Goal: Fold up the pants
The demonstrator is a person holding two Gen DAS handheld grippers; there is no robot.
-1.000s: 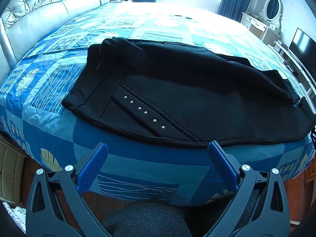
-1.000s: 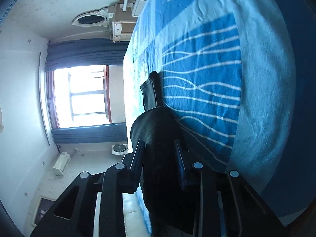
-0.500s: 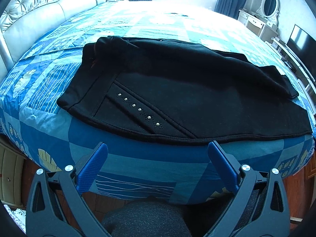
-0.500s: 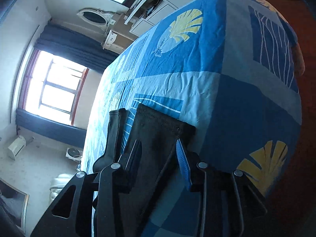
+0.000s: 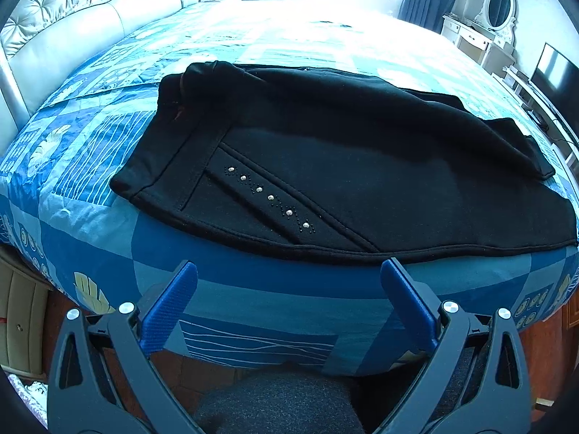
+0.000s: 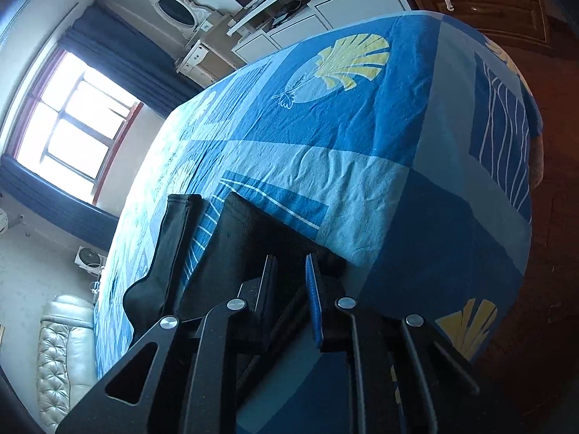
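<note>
Black pants (image 5: 343,152) with a row of studs lie flat across the near edge of a blue patchwork bed (image 5: 253,282), waistband to the left, legs to the right. My left gripper (image 5: 289,282) hangs in front of the bed's side, below the pants, wide open with nothing between its blue pads. In the right wrist view my right gripper (image 6: 291,271) sits at the hem of one pant leg (image 6: 235,253). Its jaws are closing, nearly together, with the black hem between them. The other leg's cuff (image 6: 173,238) lies just beyond.
A tufted headboard (image 5: 72,25) stands at the left. A white dresser with an oval mirror (image 5: 481,32) and a TV (image 5: 553,76) line the right wall. A nightstand (image 5: 18,325) stands low left. A person's grey-clad knee (image 5: 278,398) is under the left gripper. Wooden floor (image 6: 542,253) surrounds the bed.
The right gripper laid the lifted leg end down on the bed, opened, rolled, then closed again at the hem. In the left view the pants' right end settled flat.
</note>
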